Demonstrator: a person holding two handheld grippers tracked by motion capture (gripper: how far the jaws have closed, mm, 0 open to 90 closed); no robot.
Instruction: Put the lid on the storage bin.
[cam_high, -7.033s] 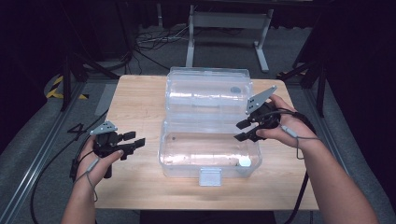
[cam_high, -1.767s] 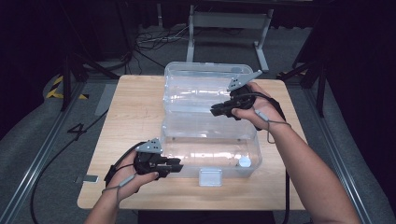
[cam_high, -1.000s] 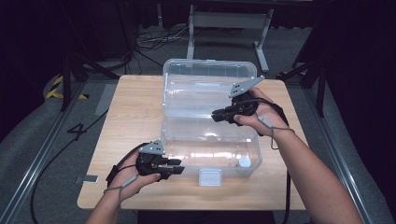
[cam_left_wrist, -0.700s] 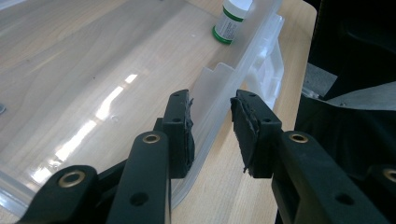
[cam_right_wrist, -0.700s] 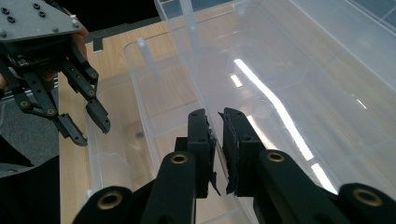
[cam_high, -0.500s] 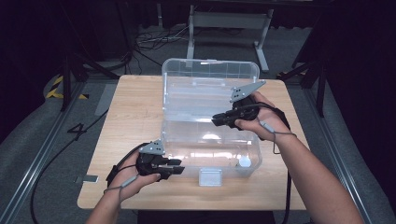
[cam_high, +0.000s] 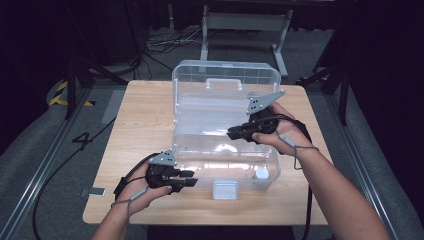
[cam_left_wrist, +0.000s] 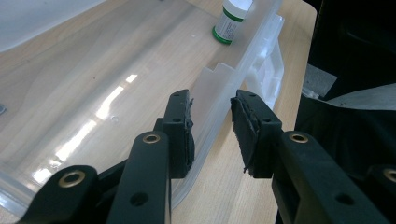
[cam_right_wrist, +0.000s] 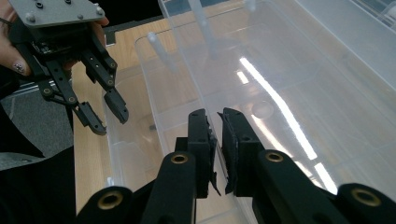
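Lid going up on the clear box

The clear box (cam_high: 225, 155) sits mid-counter (cam_high: 140, 130), long axis running left to right. The left tongs (cam_left_wrist: 212, 128) straddle its near front wall, half open (not pinching). The right tongs (cam_right_wrist: 215, 140), nearer the hinge, pinch the raised lid's (cam_high: 220, 92) edge; closing means swinging it toward the person.

A recording lab or studio: a light wooden table (cam_high: 145, 115) stands on grey carpet (cam_high: 35, 165) inside dark surroundings. Black cables (cam_high: 165, 42) tangle on the far floor beside a grey metal stand (cam_high: 245, 22), with yellow-black hazard tape (cam_high: 62, 95) and a floor-marked 4 (cam_high: 82, 141) at left.
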